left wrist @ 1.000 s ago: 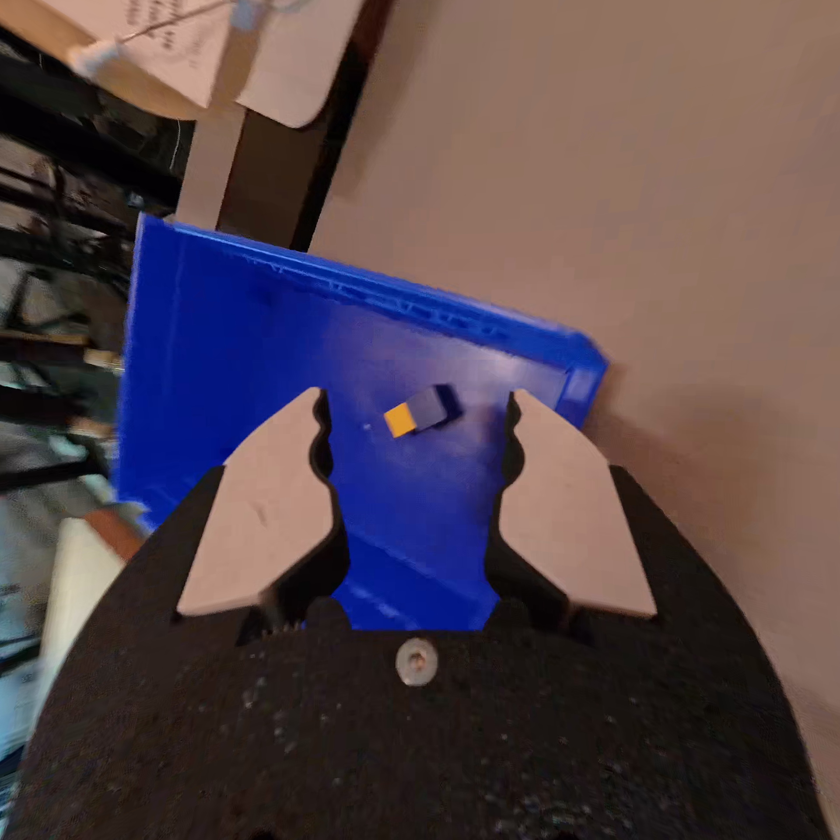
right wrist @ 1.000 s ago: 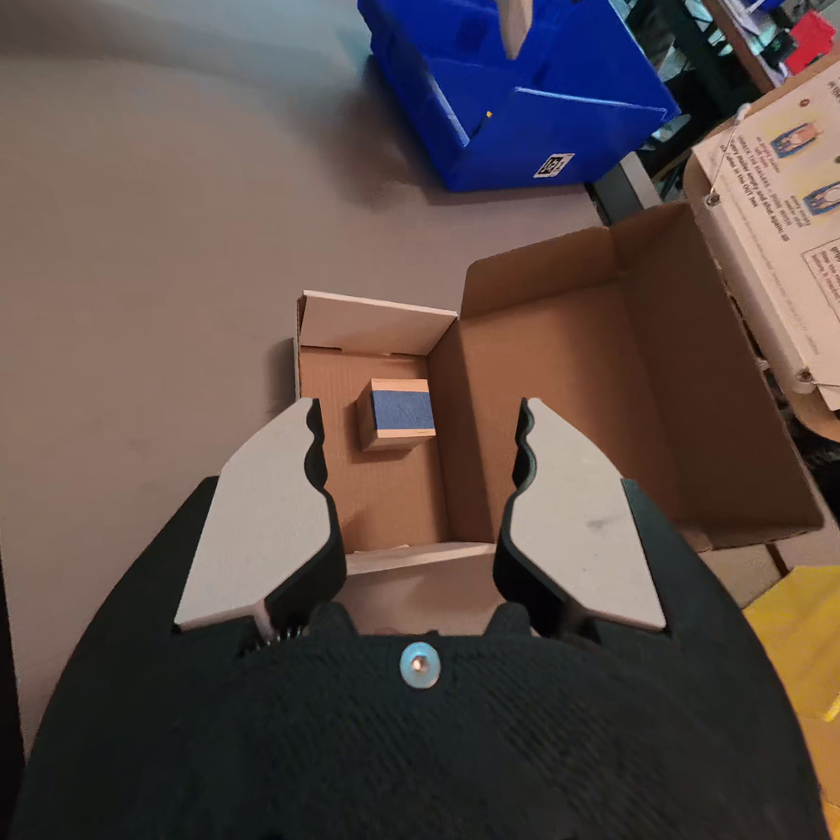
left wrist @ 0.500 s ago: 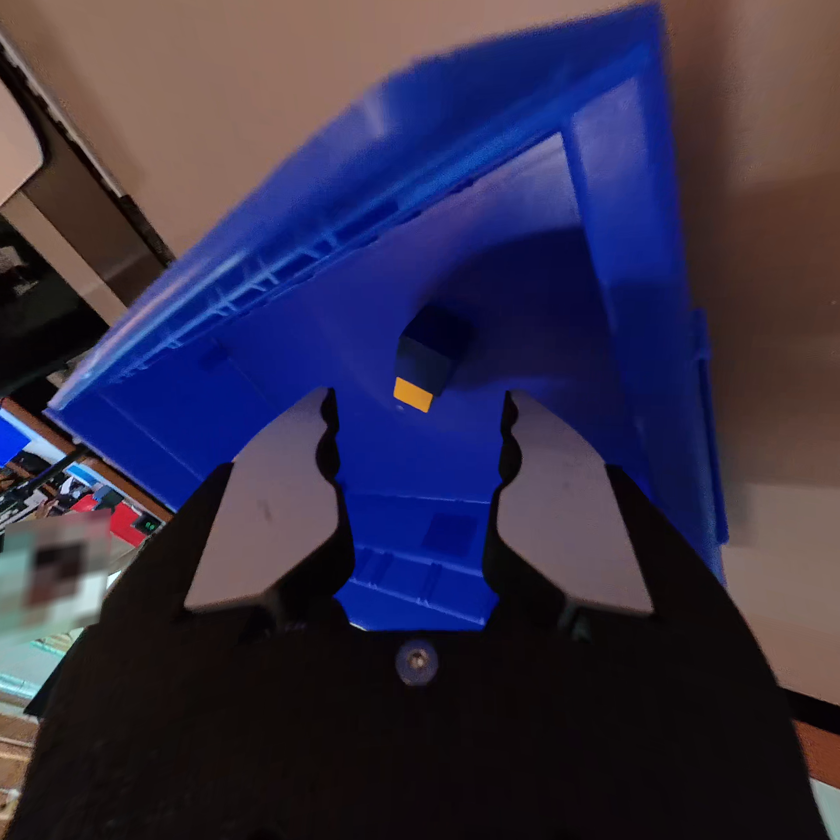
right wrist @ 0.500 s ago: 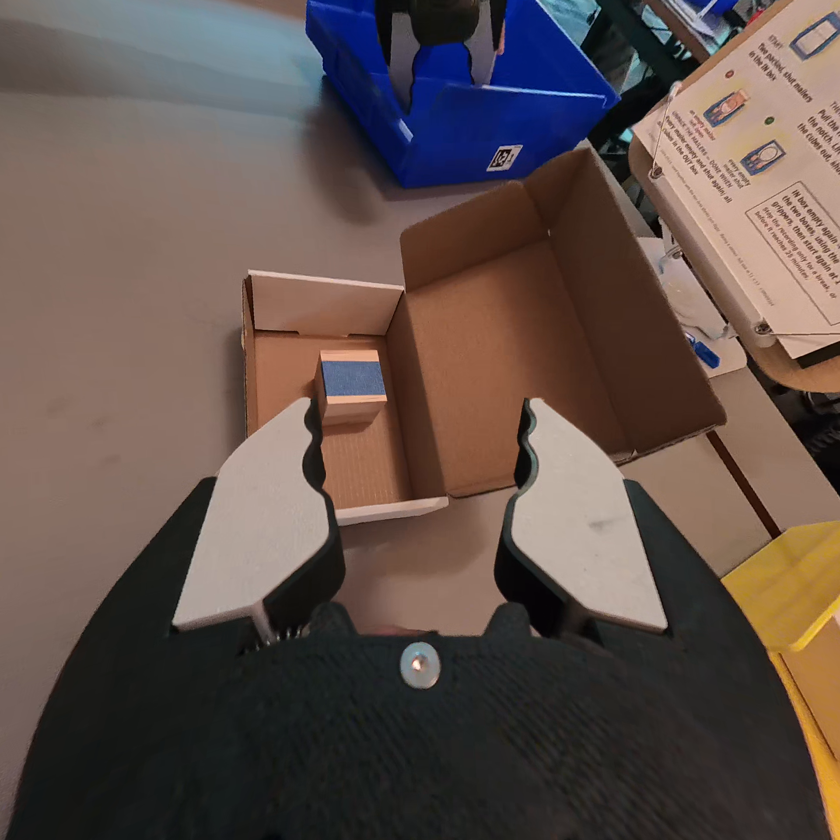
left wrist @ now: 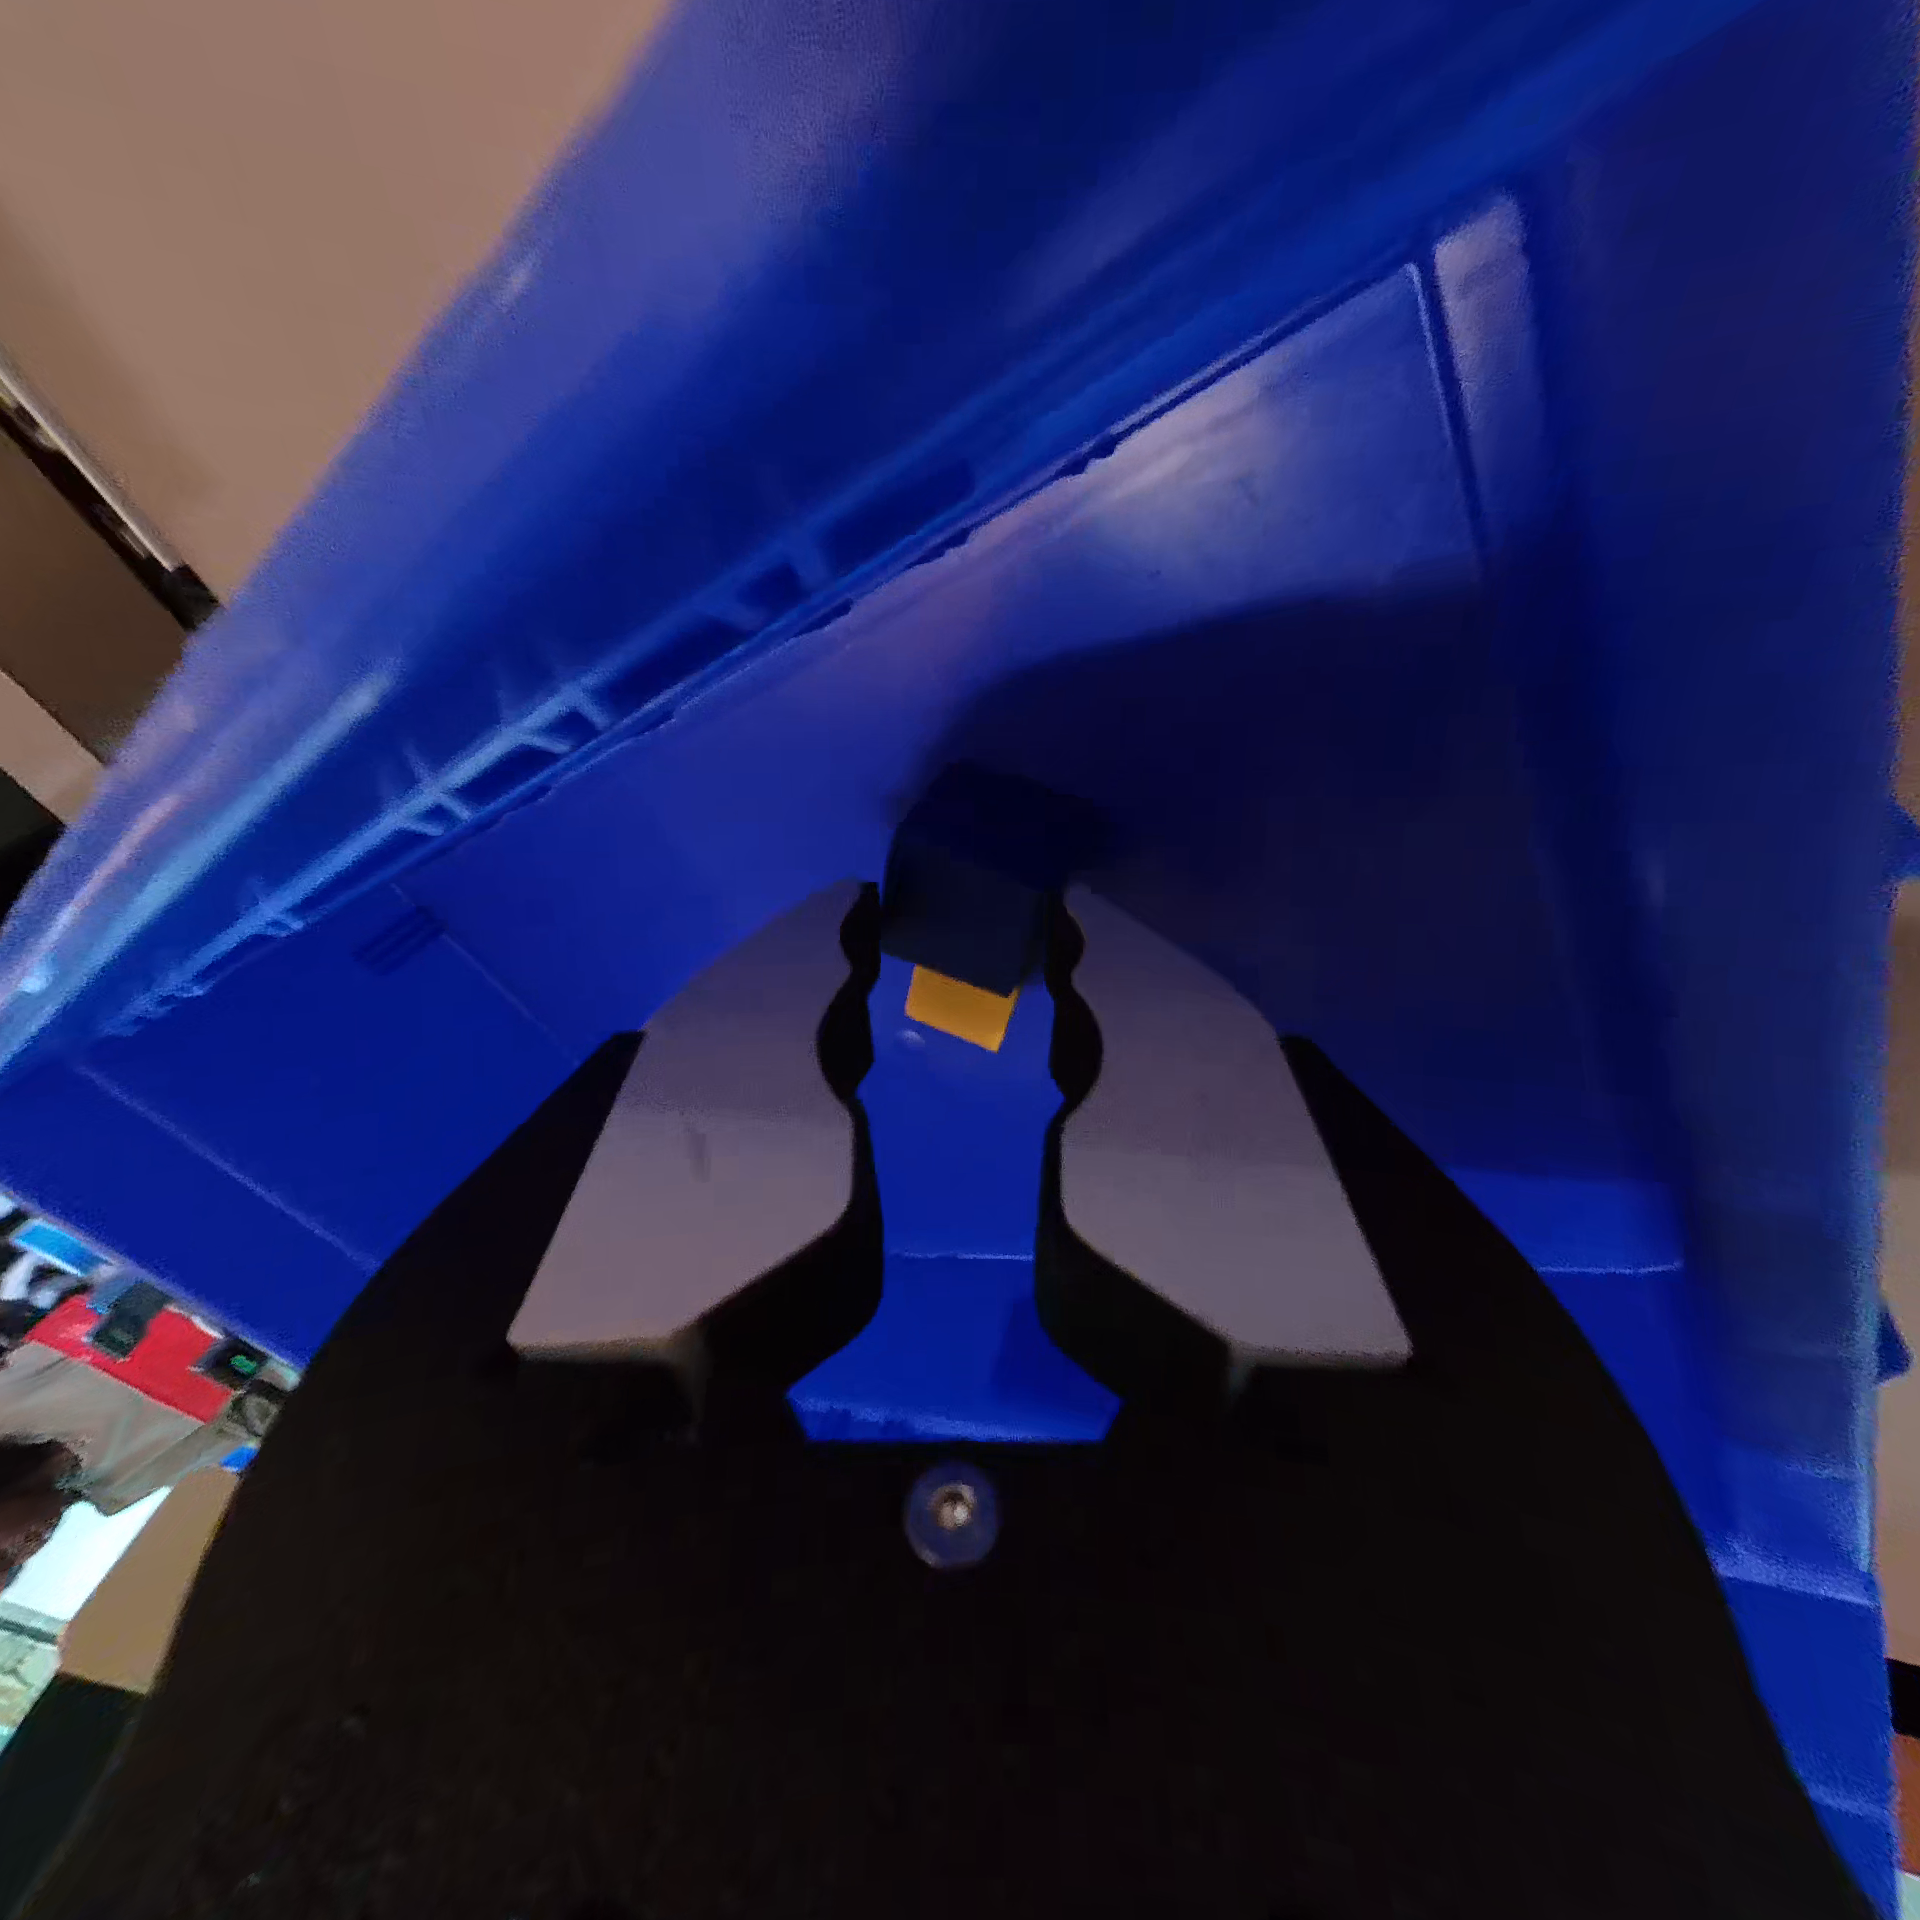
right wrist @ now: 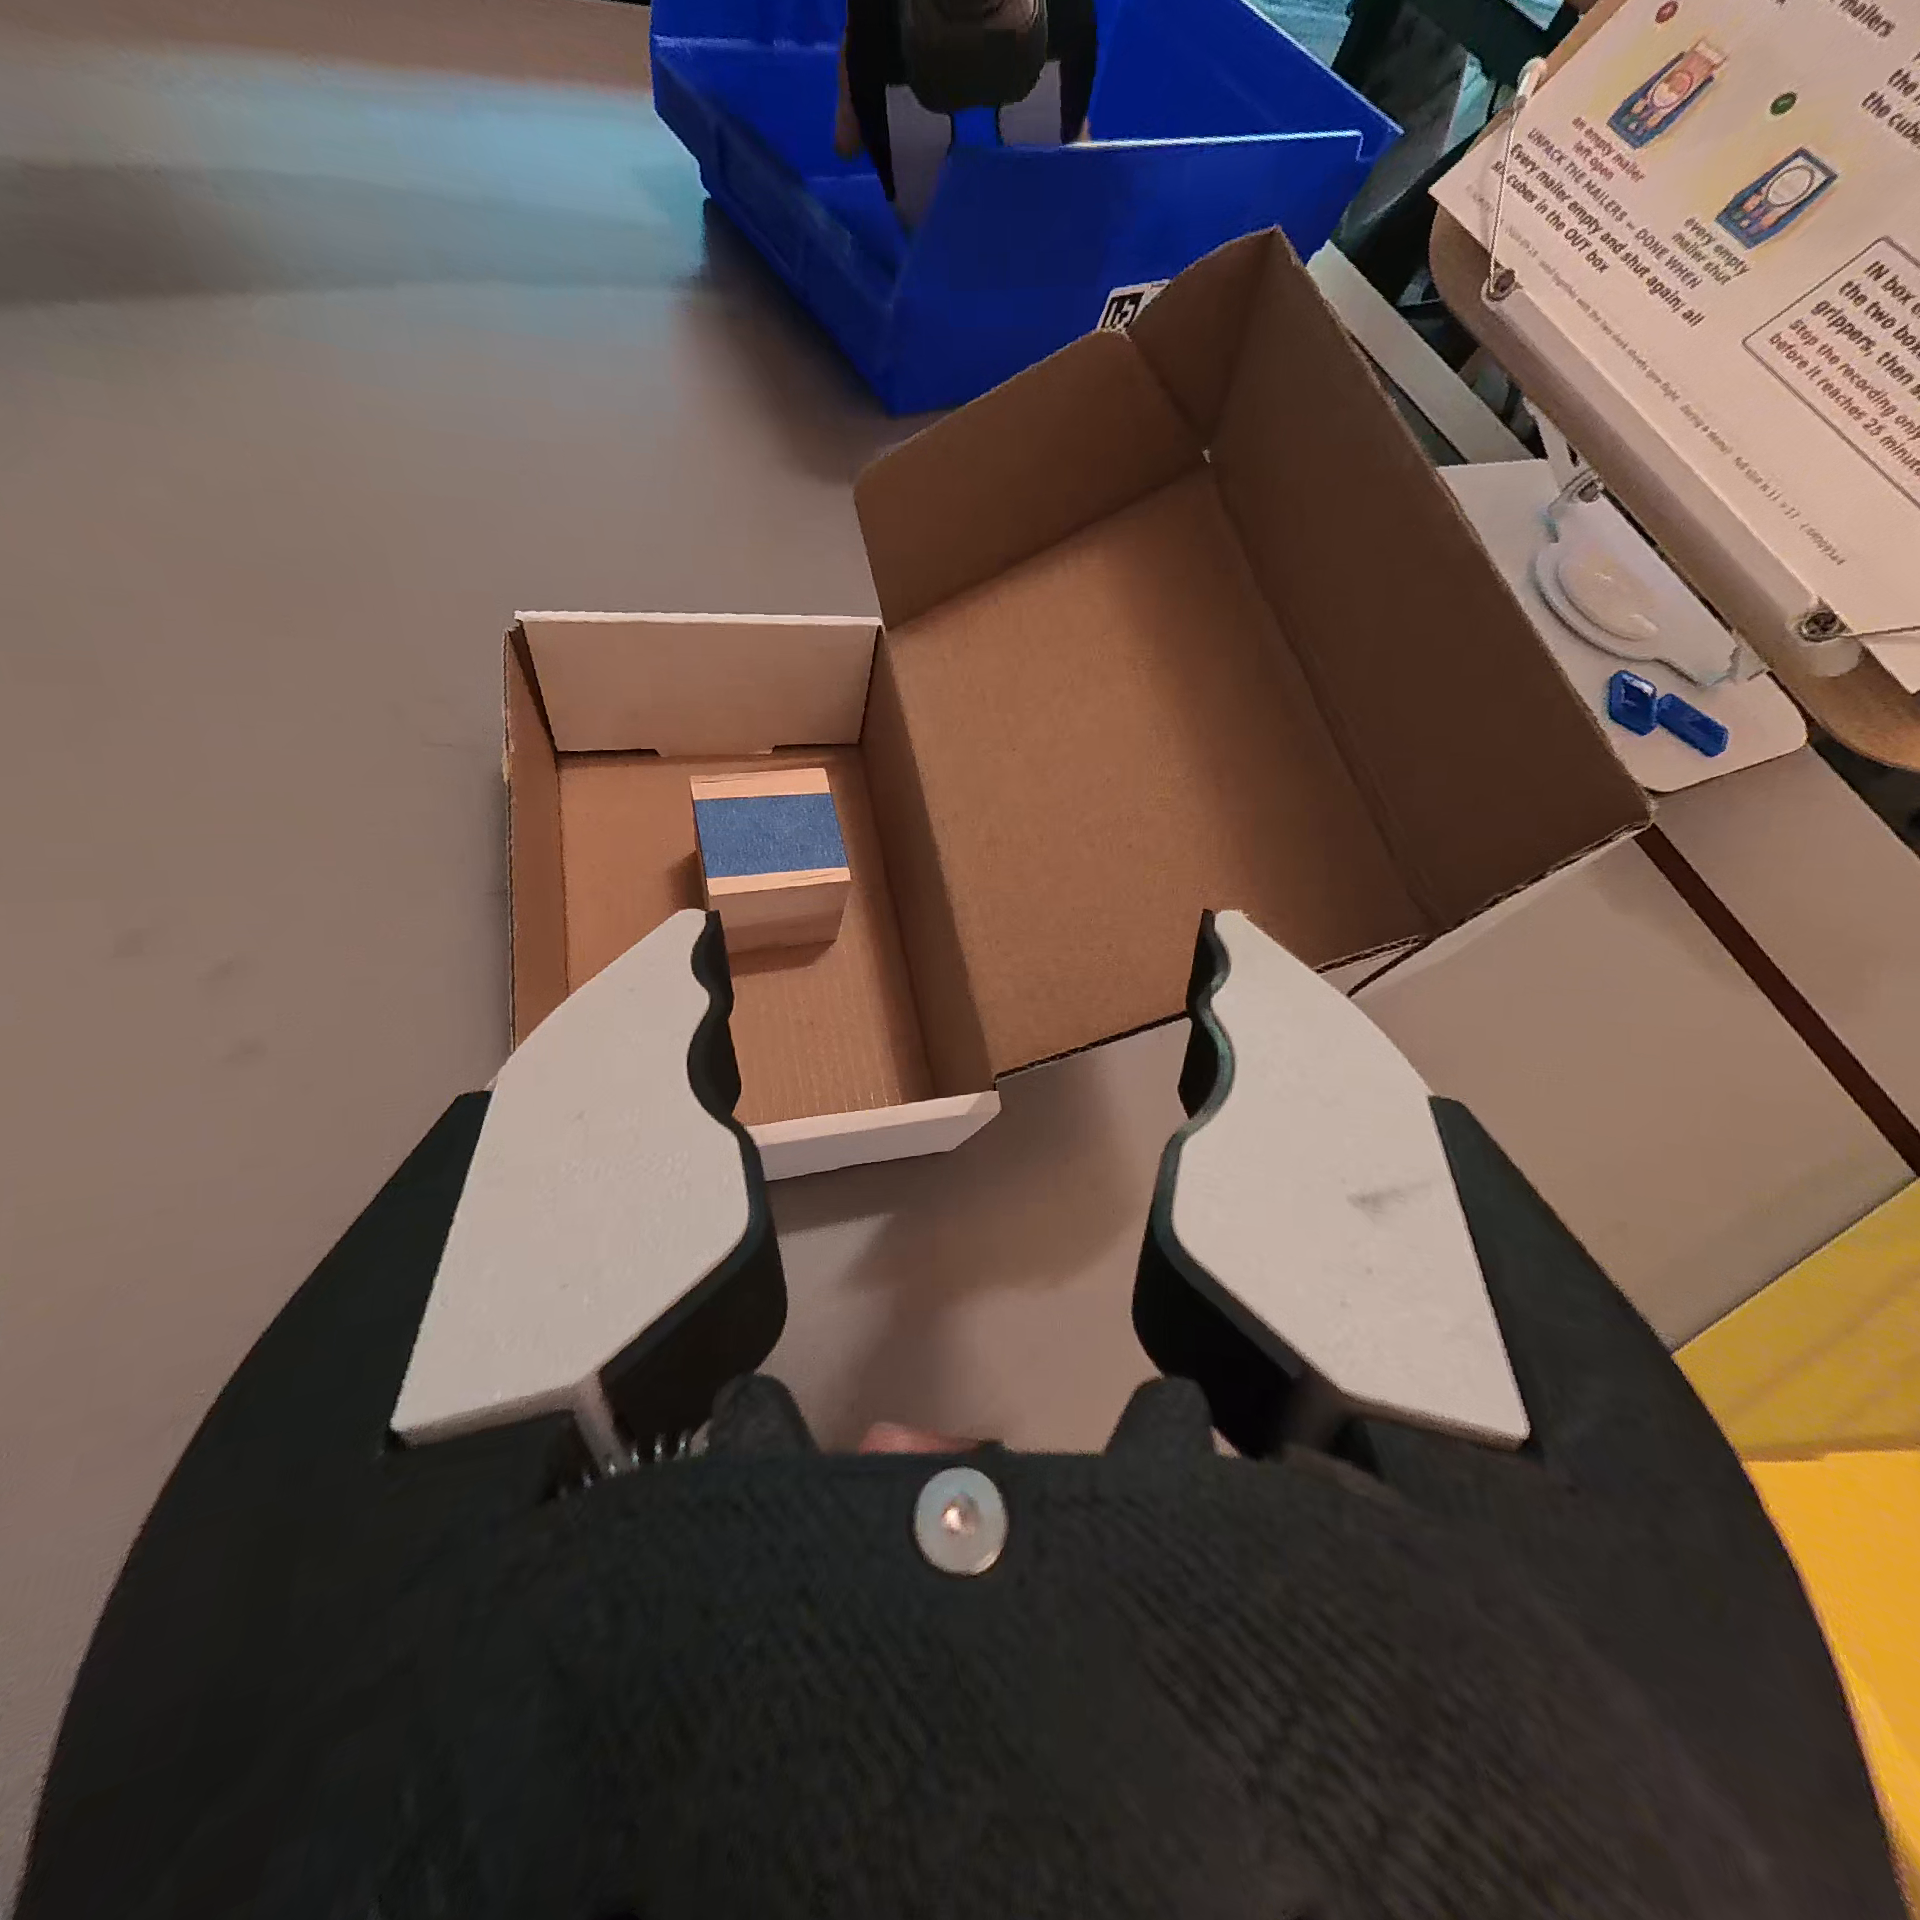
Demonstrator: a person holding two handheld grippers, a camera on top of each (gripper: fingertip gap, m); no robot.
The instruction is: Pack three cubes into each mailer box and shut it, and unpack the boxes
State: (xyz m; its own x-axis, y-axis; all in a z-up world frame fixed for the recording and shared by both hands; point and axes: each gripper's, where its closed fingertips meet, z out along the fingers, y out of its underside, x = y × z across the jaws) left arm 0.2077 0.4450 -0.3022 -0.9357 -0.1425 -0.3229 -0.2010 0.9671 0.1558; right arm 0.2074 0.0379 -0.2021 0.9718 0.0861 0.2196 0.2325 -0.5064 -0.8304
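In the left wrist view my left gripper (left wrist: 956, 914) is deep inside the blue bin (left wrist: 1299, 623). Its jaws have narrowed onto a dark blue cube with an orange face (left wrist: 961, 940), whose sides touch both fingertips. In the right wrist view my right gripper (right wrist: 954, 927) is open and empty, above the table just in front of the open mailer box (right wrist: 707, 675). One wooden cube with a blue top (right wrist: 769, 847) lies in the box. Its lid (right wrist: 1143, 675) lies open to the right. The left gripper (right wrist: 966, 135) shows far off in the blue bin (right wrist: 1039, 270).
An instruction board (right wrist: 1714, 260) hangs over the right edge. A white card with a small blue object (right wrist: 1662, 717) lies beyond the lid. A yellow bin (right wrist: 1818, 1403) sits at the lower right. Grey table (right wrist: 260, 623) spreads to the left.
My left gripper went down into the blue bin and its jaws closed in on the cube. My right gripper drew back and up from the mailer box, still open.
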